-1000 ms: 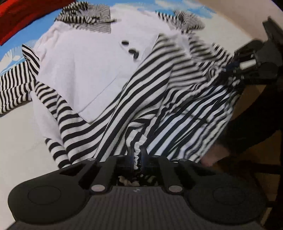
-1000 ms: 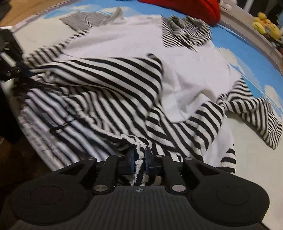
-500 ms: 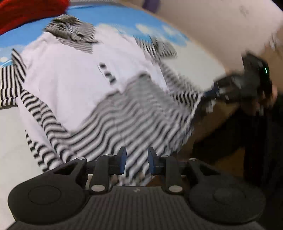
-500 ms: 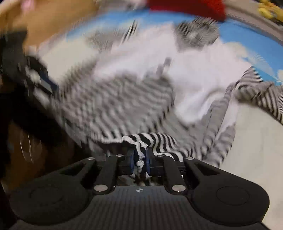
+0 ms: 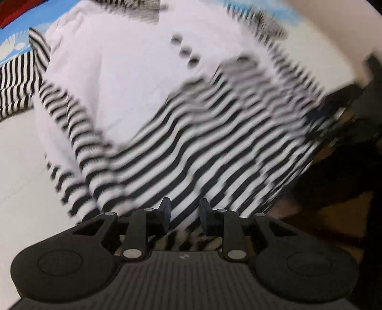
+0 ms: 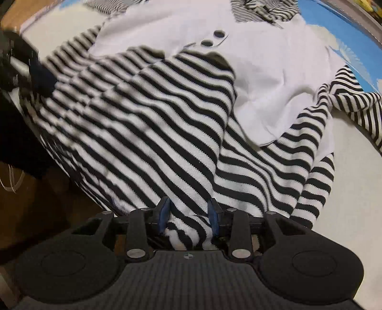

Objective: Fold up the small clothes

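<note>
A small white garment (image 5: pixel 124 78) with black buttons (image 5: pixel 185 51) and black-and-white striped sleeves and lower half (image 5: pixel 203 143) lies spread on a pale mat; the striped part is folded up over the white front. It also shows in the right wrist view (image 6: pixel 148 124). My left gripper (image 5: pixel 183 211) is open just above the striped hem, holding nothing. My right gripper (image 6: pixel 188 212) is open, with the striped hem lying loose between its jaws. The left view is motion-blurred.
A blue mat with white cloud shapes (image 6: pixel 346 47) lies under the garment's far side. A red cloth (image 5: pixel 9 16) sits at the far left corner. A striped sleeve (image 6: pixel 353 100) trails off to the right. Brown floor (image 6: pixel 47 195) lies beside the mat.
Both grippers were shut on the striped hem one second ago. The left opened first, then the right; the striped half now lies over the white front.
</note>
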Demonstrator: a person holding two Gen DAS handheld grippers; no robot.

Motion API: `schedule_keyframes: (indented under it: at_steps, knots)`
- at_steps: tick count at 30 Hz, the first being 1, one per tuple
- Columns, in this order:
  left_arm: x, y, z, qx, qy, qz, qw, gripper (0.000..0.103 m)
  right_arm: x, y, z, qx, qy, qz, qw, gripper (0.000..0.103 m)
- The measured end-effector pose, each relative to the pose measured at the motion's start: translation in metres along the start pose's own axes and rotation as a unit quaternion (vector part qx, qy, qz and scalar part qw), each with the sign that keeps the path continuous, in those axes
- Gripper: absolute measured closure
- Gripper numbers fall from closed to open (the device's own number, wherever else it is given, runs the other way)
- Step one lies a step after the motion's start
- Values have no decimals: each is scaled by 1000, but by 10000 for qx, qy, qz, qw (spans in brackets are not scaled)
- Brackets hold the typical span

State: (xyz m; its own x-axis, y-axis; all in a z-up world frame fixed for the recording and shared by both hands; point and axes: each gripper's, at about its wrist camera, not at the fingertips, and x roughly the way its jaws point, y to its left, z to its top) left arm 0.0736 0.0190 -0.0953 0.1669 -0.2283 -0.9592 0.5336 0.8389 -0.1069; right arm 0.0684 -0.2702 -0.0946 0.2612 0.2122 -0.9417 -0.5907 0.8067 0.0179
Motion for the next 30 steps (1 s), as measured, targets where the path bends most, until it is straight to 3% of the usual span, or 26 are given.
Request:
schedule_keyframes:
  at_steps: [1,3,5,8,11,14,16,17,21,26,30]
  knots:
    - [8,-3,-4,123,213,194,9995,75,-2,2,1,-26,-39,17,10000,67]
    - [4,-7,-5,288,71,264,9992,75,-7,1,5,38,-229,55,9997,67]
    - [-16,-8,-3,147,-435,82,9989,73,-17,-2,12,233,-520,78,9983,67]
    - [-46,-2,-2,-300,-1233,226,9917,52,-36,-13,24,662,-1113,164,9914,67]
    - [-74,5,3,-689,-1757,564,9804,47,-58,-22,34,1157,-1784,224,9769,67]
    - [-109,8,11,-890,-2266,891,9658,40,-79,-25,41,1458,-2461,-11,9582,67]
    - [-134,11,17,-927,-2751,1145,9500,25,-91,-29,45,1661,-2825,-40,9448,66]
    - [-143,13,20,-941,-2930,1290,9427,23,-96,-30,48,1761,-2995,-30,9377,65]
    - [-162,39,33,-1214,-3172,1563,9275,23,-104,-33,58,2015,-3338,-97,9208,59]
    - [-149,101,55,-1866,-2995,1862,9170,24,-101,-29,75,2040,-3264,-111,9229,59]
    - [-142,156,60,-2526,-2989,1667,9050,28,-104,-26,86,2013,-3329,-197,9210,59]
